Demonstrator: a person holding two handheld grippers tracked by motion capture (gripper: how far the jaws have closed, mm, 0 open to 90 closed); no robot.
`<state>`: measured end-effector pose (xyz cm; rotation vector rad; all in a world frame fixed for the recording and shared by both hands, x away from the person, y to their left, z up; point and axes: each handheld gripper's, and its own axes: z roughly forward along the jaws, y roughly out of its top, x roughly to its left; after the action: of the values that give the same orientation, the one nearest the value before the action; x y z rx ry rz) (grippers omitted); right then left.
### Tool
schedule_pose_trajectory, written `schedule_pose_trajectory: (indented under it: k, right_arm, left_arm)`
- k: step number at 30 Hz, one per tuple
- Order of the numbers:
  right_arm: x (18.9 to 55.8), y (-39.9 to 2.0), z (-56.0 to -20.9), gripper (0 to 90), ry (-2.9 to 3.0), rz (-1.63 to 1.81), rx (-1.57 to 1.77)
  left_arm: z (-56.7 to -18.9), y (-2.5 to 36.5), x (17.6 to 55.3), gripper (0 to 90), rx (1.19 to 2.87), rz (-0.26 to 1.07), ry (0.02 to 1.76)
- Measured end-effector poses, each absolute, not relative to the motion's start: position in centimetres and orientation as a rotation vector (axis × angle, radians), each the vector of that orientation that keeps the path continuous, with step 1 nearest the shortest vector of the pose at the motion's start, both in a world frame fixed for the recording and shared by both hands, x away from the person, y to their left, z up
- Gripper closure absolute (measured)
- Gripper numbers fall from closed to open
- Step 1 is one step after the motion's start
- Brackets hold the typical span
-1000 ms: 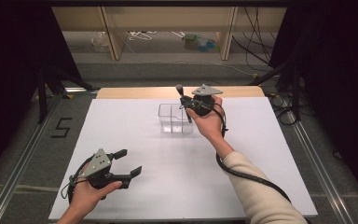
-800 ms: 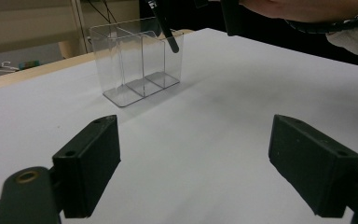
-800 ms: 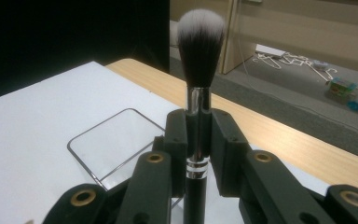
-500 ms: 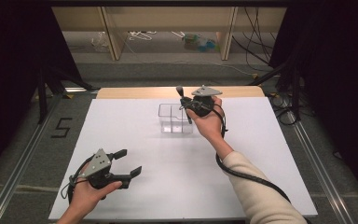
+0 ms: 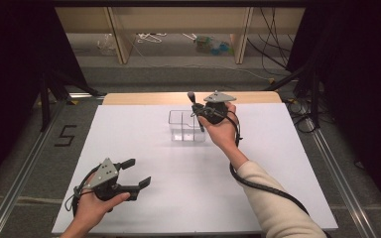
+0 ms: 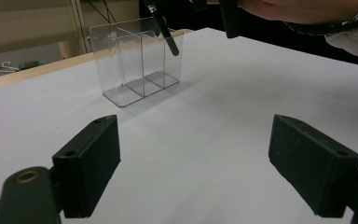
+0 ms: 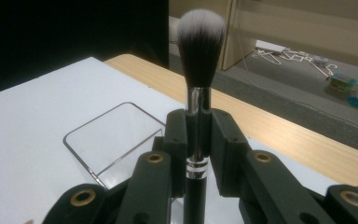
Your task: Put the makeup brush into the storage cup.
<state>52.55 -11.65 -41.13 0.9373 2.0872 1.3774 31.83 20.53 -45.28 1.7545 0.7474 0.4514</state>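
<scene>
From my remote station I record: makeup brush (image 7: 198,116) has soft, fine bristles, a glossy chromed metal ferrule and a smooth black handle. Organiser box (image 5: 186,125) is clear, glossy plastic. Right gripper (image 7: 198,154) jaws are matt black plastic with brass-coloured rivets. Table (image 5: 144,148) top is smooth, matt white, edged in light wood.

A black-handled brush (image 7: 196,116) with a silver ferrule and dark bristles tipped white sits between the black jaws of the right gripper (image 7: 198,140), above a clear, colourless organiser (image 5: 186,126) near the far edge of the white table (image 5: 287,163), whose rim there is pale wood.
</scene>
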Motion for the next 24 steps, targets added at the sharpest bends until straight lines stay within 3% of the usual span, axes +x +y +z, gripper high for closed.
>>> schedule_pose_trajectory:
  k: [5,11,15,24]
  right_arm:
    - [52.6,-11.7,-41.1,76.7,2.077,1.370,0.947]
    - [52.7,-12.1,-40.8,51.5,2.088,1.365,0.973]
    - [52.5,-12.8,-40.1,39.7,2.103,1.358,0.974]
    - [51.7,-14.4,-39.6,28.8,2.195,1.358,0.921]
  left_arm:
    - [-45.3,20.5,31.9,16.3,1.751,0.448,0.745]
    - [-45.3,20.5,31.8,16.3,1.746,0.444,0.750]
    - [-45.3,20.5,31.8,16.3,1.753,0.451,0.745]
    - [-45.4,20.4,31.9,16.3,1.743,0.445,0.756]
